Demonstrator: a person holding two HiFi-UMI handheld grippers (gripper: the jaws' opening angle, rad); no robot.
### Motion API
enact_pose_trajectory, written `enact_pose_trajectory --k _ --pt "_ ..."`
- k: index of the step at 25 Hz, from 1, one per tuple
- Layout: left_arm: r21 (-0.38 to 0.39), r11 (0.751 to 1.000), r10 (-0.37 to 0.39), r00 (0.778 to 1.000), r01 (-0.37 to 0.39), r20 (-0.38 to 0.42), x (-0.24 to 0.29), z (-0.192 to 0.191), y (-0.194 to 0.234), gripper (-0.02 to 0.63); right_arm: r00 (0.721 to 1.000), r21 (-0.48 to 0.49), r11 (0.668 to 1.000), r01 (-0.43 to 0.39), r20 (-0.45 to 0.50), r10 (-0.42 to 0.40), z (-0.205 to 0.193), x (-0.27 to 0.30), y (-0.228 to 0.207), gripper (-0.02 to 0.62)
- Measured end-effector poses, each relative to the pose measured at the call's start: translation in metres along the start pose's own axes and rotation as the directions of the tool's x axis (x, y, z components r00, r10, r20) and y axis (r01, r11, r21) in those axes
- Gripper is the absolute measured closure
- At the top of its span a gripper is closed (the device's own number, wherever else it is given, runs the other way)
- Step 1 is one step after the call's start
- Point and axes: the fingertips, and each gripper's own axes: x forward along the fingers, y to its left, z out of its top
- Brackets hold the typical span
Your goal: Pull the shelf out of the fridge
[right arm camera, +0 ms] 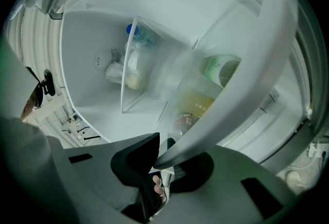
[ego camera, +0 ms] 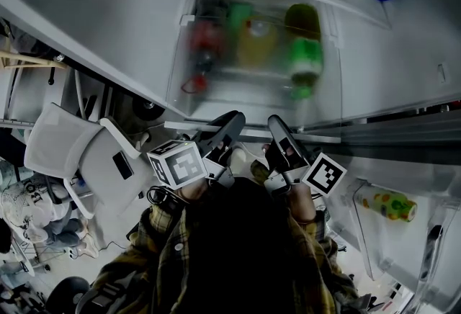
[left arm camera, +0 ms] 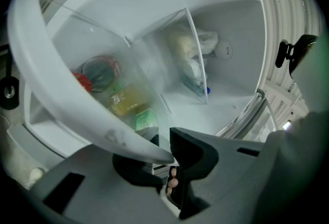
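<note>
White fridge (ego camera: pixel 403 53) walls fill the upper part of the head view, with the door swung open and a chair (ego camera: pixel 65 147) standing off to the left on the room's floor. The shelf (ego camera: pixel 252 89) sits low in the cabinet, under a glass ledge. It is a clear-walled tray with a white front rim, and it holds a red bottle (ego camera: pixel 205 39), a yellow bottle (ego camera: pixel 256 42) and a green bottle (ego camera: pixel 302 53), all seen blurred through its wall.

The left gripper (ego camera: pixel 229 125) and right gripper (ego camera: pixel 277 129) sit side by side at the middle of that rim. Each gripper view shows the white rim (left arm camera: pixel 61 99) running into the narrowed jaws and pinched between them, so both claws are clamped on it, not empty.

I judge the step in hand to be the grip-and-draw. The next move calls for an even, level pull straight toward the person, both sides together (a skewed tug could jam the tray in its runners or tip the bottles).
</note>
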Motion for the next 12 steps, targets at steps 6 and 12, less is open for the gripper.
enact_pose_trajectory --k 6,12 --pt "-0.002 1.0 -0.004 1.0 0.004 0.0 -0.0008 -0.0003 -0.0005 0.532 1.0 -0.004 1.0 -0.001 0.0 0.0 -0.0002 -0.0001 0.0012 0.535" --pt "-0.006 1.0 -0.007 1.0 0.007 -0.001 -0.0008 -0.0005 0.0 0.531 1.0 -0.001 1.0 -0.002 0.001 0.002 0.0001 0.0002 0.0014 0.535"
